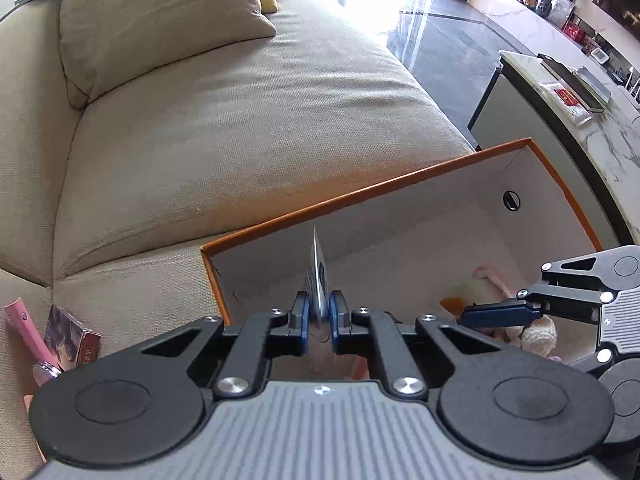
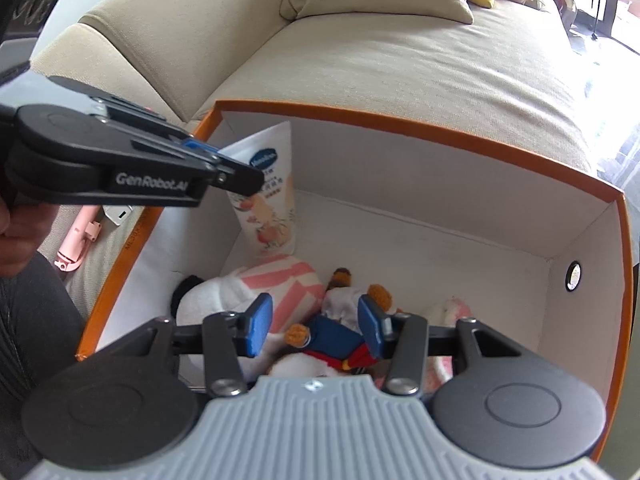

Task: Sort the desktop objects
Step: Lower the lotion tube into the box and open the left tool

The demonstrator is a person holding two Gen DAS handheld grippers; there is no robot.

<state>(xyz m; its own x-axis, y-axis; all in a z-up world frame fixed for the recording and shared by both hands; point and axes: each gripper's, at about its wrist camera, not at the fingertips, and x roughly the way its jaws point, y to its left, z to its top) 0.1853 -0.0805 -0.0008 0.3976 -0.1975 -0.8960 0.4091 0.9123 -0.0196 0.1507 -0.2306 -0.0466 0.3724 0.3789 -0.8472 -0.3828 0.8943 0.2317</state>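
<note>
Holding the flat crimped end of a white lotion tube (image 2: 269,196), the left gripper (image 1: 319,312) had its blue pads pressed tight on it, jaws nearly closed. The tube hung down inside an orange-edged box (image 2: 420,130) with white inner walls, near the box's far left corner as the right wrist view showed it, its printed face with a blue oval logo turned toward that camera. From the left wrist view the tube appeared edge-on, a thin sliver rising between the pads.

The right gripper (image 2: 316,326) was lowered into the same box, its jaws partly open and set on either side of a small plush doll in a blue outfit (image 2: 332,334); whether the pads pressed on the doll could not be told. Beside the doll lay a pink-and-white striped soft toy (image 2: 288,284) and another white and pink plush toy (image 2: 450,308) toward the right wall.

The box sat on a beige sofa (image 1: 240,140) with a matching cushion (image 1: 160,20) behind it. Left of the box on the sofa lay a pink wand-like device (image 1: 22,324) and a small patterned carton (image 1: 70,336). A marble tabletop (image 1: 592,120) stood off to the right, well apart from the box.
</note>
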